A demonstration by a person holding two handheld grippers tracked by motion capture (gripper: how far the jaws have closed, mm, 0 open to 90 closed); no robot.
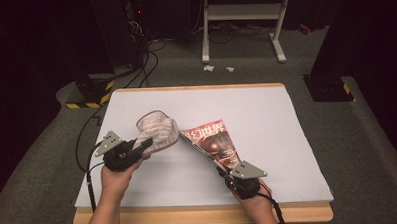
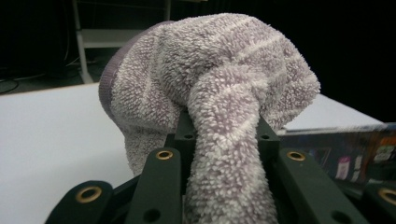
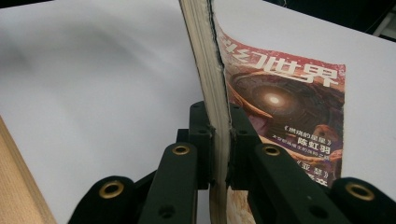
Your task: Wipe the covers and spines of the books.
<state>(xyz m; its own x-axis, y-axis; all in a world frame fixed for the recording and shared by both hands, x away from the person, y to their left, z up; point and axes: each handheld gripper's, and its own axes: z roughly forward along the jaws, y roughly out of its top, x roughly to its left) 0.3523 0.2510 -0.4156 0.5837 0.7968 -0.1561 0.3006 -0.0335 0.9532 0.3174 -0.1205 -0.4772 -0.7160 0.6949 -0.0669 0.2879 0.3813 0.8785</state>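
**Towel lifted at left, magazine gripped at right**

Leftmost, the left gripper (image 1: 143,145) has its jaws pinched on a fold of the lilac terry towel (image 1: 158,129), which hangs bunched above the white bench (image 1: 266,109), clear of its surface. Just beside the towel, the magazine (image 1: 215,141) stands tilted on edge, red cover facing right. Rightmost, the right gripper (image 1: 222,167) has its jaws clamped on the magazine's page block near the spine.
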